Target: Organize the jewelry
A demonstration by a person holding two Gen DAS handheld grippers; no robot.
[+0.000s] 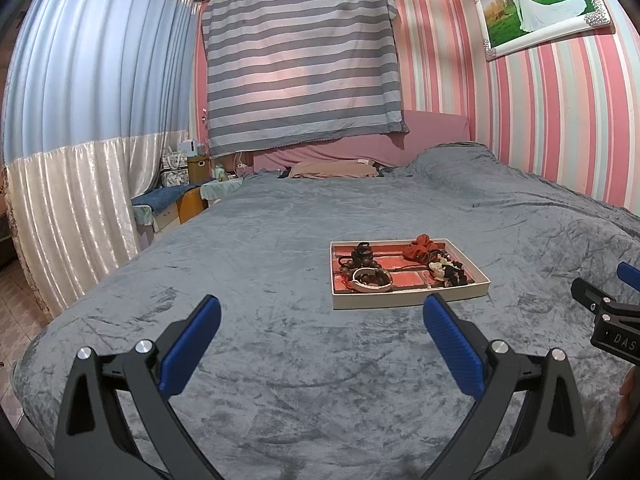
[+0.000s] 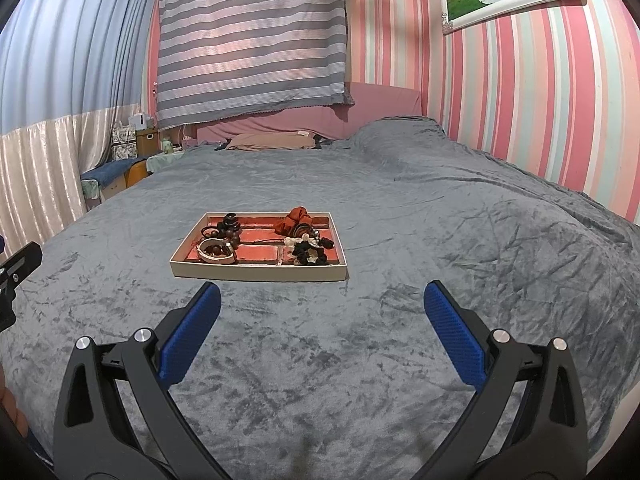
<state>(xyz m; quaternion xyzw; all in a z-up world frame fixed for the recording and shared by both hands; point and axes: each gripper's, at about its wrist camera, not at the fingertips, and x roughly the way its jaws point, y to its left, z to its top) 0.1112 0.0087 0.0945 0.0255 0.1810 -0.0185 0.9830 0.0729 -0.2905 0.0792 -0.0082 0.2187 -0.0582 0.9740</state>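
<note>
A shallow cream tray (image 1: pixel 412 301) (image 2: pixel 256 273) with a red lining and dividers lies on the grey bedspread. It holds a red scrunchie (image 1: pixel 418 247) (image 2: pixel 294 220), dark wooden bead strings (image 1: pixel 360 261) (image 2: pixel 230 229), a pale bangle (image 1: pixel 370 284) (image 2: pixel 216 255) and a black-and-cream hair tie cluster (image 1: pixel 446 270) (image 2: pixel 310 251). My left gripper (image 1: pixel 322 312) is open, short of the tray's near left corner. My right gripper (image 2: pixel 322 300) is open too, just short of the tray's near edge. Neither holds anything.
The grey velvet bedspread (image 1: pixel 280 360) (image 2: pixel 440 220) stretches all around the tray. Pillows and a pink headboard (image 1: pixel 360 148) stand at the far end. Curtains (image 1: pixel 80 100) and a bedside shelf with boxes (image 1: pixel 188 164) are at the left; a striped wall is at the right.
</note>
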